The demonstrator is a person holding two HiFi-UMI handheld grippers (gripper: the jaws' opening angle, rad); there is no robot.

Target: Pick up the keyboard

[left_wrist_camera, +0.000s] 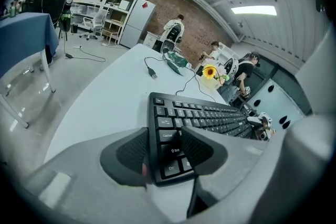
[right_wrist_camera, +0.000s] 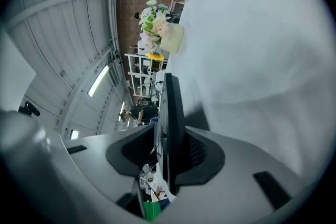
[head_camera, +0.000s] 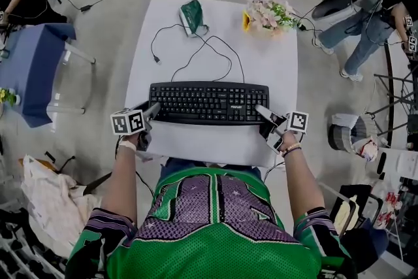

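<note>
A black keyboard (head_camera: 209, 102) lies across the near half of the white table (head_camera: 274, 62), its cable (head_camera: 196, 52) looping toward the far side. My left gripper (head_camera: 149, 115) holds the keyboard's left end. In the left gripper view one pad lies on the Shift and Ctrl keys and the other sits against the end edge of the keyboard (left_wrist_camera: 210, 115), so the left gripper (left_wrist_camera: 165, 136) is shut on it. My right gripper (head_camera: 268, 118) is at the right end. In the right gripper view the keyboard (right_wrist_camera: 170, 107) shows edge-on, clamped between the pads of the right gripper (right_wrist_camera: 168, 144).
A green pouch (head_camera: 192, 16) and a bunch of flowers (head_camera: 268, 12) sit at the table's far edge. A blue-covered table (head_camera: 32, 68) stands at the left, and a small bin (head_camera: 339, 134) and a person (head_camera: 366, 16) at the right. Cables trail over the floor beyond.
</note>
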